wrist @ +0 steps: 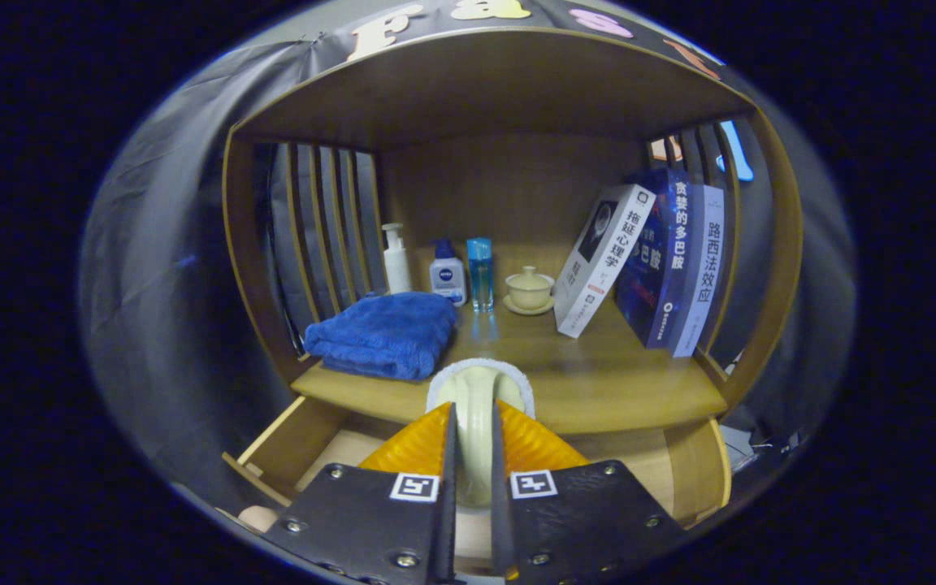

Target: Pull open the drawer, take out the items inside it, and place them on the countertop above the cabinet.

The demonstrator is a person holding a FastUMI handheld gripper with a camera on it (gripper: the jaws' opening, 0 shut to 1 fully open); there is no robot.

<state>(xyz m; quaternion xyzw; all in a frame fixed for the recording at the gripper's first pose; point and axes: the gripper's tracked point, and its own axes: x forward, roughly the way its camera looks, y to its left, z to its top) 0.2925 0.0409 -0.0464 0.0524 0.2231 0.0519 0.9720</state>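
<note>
Nearest: gripper, fingers narrowed and pressing from both sides on the cream handle of a brush. Brush held upright between them, its white fuzzy edge arching over the handle top, level with the front lip of the countertop. Below and around the fingers, open drawer, pulled out from under the countertop, pale bottom showing on either side. Beyond the fingers, on the countertop: folded blue towel toward the left; behind it a white pump bottle, a small blue-capped bottle, and a clear blue bottle in a row. Lidded cup on a saucer just right of those. Farther right, three books, the nearest leaning left against the other two. Slatted wooden sides and a curved wooden top enclosing the shelf.
</note>
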